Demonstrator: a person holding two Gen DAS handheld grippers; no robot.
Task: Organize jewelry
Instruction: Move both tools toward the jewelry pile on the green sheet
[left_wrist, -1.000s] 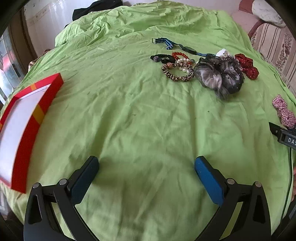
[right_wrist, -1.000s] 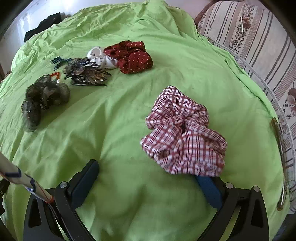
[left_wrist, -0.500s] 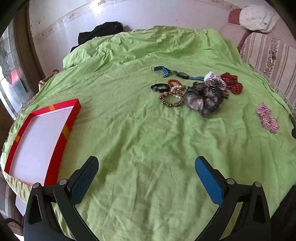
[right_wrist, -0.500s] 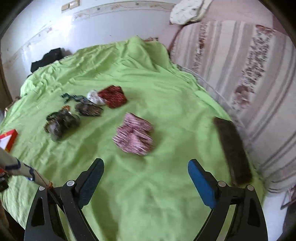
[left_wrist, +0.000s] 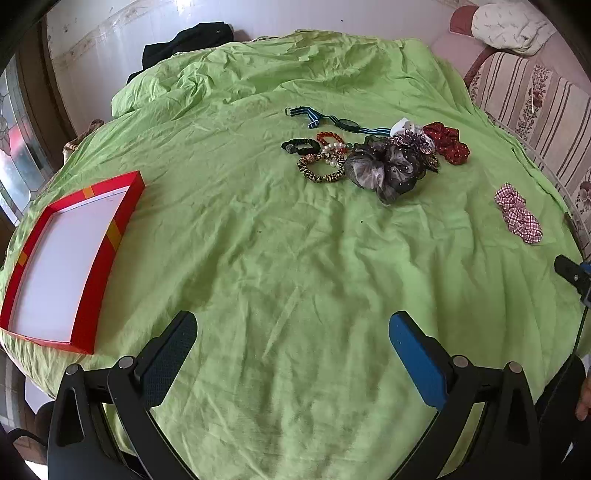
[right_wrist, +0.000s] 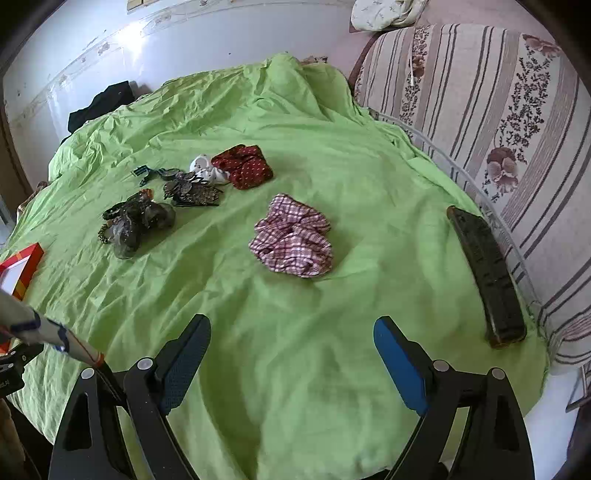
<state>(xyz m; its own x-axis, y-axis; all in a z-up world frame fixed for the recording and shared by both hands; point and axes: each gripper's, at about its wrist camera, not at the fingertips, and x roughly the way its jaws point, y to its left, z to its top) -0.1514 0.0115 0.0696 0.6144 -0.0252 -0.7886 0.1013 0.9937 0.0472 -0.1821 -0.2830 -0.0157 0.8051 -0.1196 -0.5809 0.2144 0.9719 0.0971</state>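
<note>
A red box with a white inside (left_wrist: 70, 254) lies at the left edge of the green-covered table; its corner shows in the right wrist view (right_wrist: 20, 267). A pile lies at the far middle: grey scrunchie (left_wrist: 384, 170) (right_wrist: 136, 225), leopard bracelet (left_wrist: 319, 171), bead bracelets (left_wrist: 330, 144), striped strap (left_wrist: 321, 118), ornate clip (right_wrist: 192, 190), red dotted scrunchie (left_wrist: 447, 142) (right_wrist: 243, 166). A red plaid scrunchie (left_wrist: 517, 212) (right_wrist: 291, 236) lies apart on the right. My left gripper (left_wrist: 291, 343) is open and empty. My right gripper (right_wrist: 291, 347) is open and empty, short of the plaid scrunchie.
A dark flat bar-shaped object (right_wrist: 487, 273) lies at the table's right edge beside a striped sofa (right_wrist: 498, 122). A black cloth (left_wrist: 188, 42) sits at the far edge by the wall. The green cloth (left_wrist: 280, 258) is wrinkled.
Both grippers have pulled back and up from the table. The right gripper was close over the plaid scrunchie and now stands well back from it, still open.
</note>
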